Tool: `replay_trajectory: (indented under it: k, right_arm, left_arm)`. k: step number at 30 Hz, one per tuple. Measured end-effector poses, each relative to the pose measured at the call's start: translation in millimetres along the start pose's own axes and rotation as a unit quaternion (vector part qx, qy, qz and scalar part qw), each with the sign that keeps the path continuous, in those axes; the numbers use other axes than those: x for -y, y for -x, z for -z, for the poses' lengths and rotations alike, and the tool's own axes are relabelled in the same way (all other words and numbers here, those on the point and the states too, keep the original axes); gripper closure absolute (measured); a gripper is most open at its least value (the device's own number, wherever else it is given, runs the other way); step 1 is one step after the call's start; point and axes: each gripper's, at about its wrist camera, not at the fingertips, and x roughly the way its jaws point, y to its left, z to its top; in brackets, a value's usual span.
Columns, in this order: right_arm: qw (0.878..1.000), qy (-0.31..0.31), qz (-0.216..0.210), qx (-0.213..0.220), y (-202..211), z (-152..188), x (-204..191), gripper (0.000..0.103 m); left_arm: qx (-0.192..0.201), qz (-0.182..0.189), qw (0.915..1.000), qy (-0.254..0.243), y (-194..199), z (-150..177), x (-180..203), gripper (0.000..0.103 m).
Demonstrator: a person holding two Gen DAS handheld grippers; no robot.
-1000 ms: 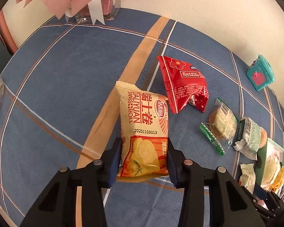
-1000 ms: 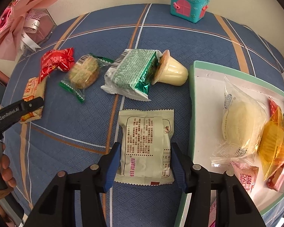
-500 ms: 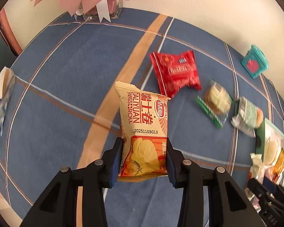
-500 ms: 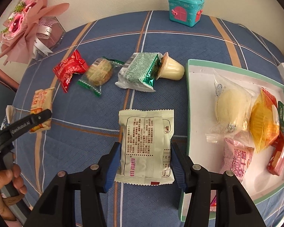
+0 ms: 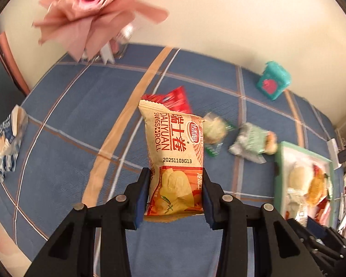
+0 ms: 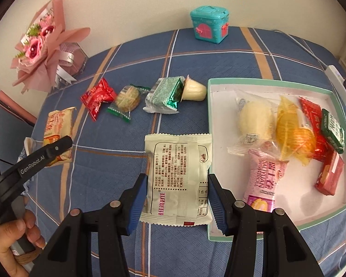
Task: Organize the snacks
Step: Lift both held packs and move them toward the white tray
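My left gripper (image 5: 175, 196) is shut on an orange Swiss roll packet (image 5: 175, 159) and holds it above the blue checked tablecloth. The packet also shows in the right wrist view (image 6: 57, 129), with the left gripper's fingers (image 6: 55, 147) on it. My right gripper (image 6: 176, 203) is shut on a cream snack packet (image 6: 177, 177), held just left of the green-rimmed tray (image 6: 265, 82). The tray holds several snacks, among them a pale bun (image 6: 256, 117) and a pink roll packet (image 6: 265, 177).
On the cloth lie a red packet (image 6: 96, 97), a wrapped cookie (image 6: 126, 99), a green-silver packet (image 6: 166, 94) and a jelly cup (image 6: 193, 90). A teal toy box (image 6: 208, 24) and a pink bouquet (image 6: 41, 46) stand at the back. A crumpled wrapper (image 5: 7, 138) lies at the left edge.
Both grippers have lifted higher with their packets still held. The left view has tilted up and swung right, so the bouquet and tray show more. The right view takes in more of the table.
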Motion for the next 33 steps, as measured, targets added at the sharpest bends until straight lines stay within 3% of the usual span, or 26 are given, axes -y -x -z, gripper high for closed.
replay_trajectory:
  k: [12,18,33]
  right_arm:
    - [0.999,-0.036,-0.010,0.036,25,-12,30,0.048]
    - [0.996,-0.062,-0.014,0.057,39,-16,51,0.048]
    - [0.985,-0.143,-0.018,0.091,67,-20,120,0.048]
  left_arm:
    - [0.047,0.014,0.9987,0.011,23,1,55,0.061]
    - [0.069,0.018,0.9974,-0.016,31,5,86,0.061]
    - [0.039,0.073,0.9941,-0.070,28,16,129,0.061]
